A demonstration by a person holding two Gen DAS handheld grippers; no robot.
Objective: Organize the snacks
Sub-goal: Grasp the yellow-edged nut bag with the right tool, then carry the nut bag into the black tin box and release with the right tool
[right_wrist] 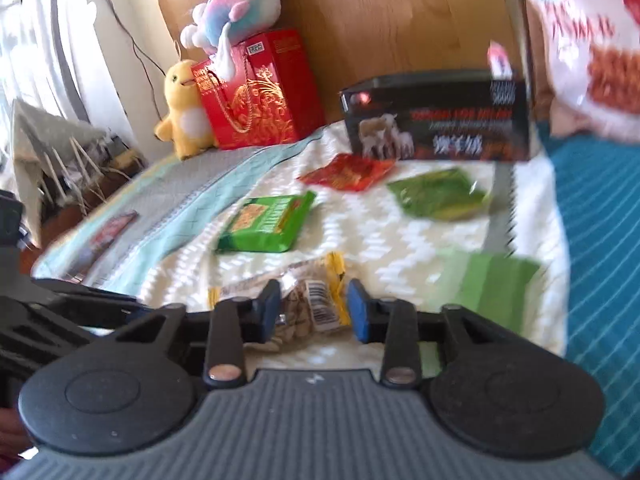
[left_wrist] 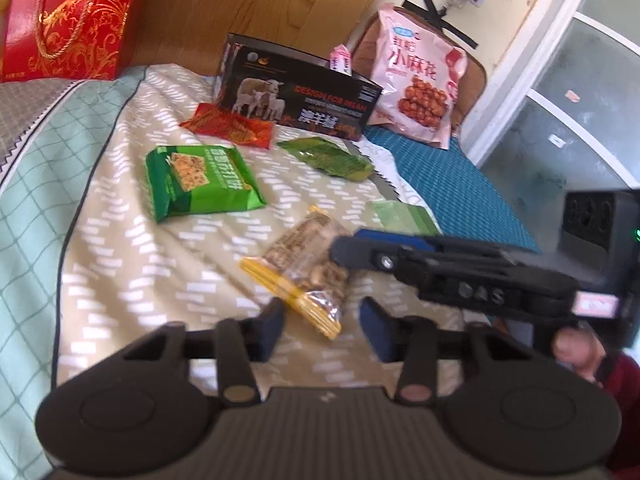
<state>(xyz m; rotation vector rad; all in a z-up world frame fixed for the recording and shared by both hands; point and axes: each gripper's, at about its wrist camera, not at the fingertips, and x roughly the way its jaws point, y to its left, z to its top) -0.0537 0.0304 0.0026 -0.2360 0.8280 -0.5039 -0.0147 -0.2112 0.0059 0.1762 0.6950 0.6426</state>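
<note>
Behind nut packet (left_wrist: 306,268): cracker pack (left_wrist: 200,182); black box (left_wrist: 298,92)

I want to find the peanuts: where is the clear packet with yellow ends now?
The peanut packet lies between the open fingers of the right gripper, on the bed near the green cracker pack.

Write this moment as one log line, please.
right tongs: open around nut pack | left tongs: open, empty | green pack: on bed
</note>
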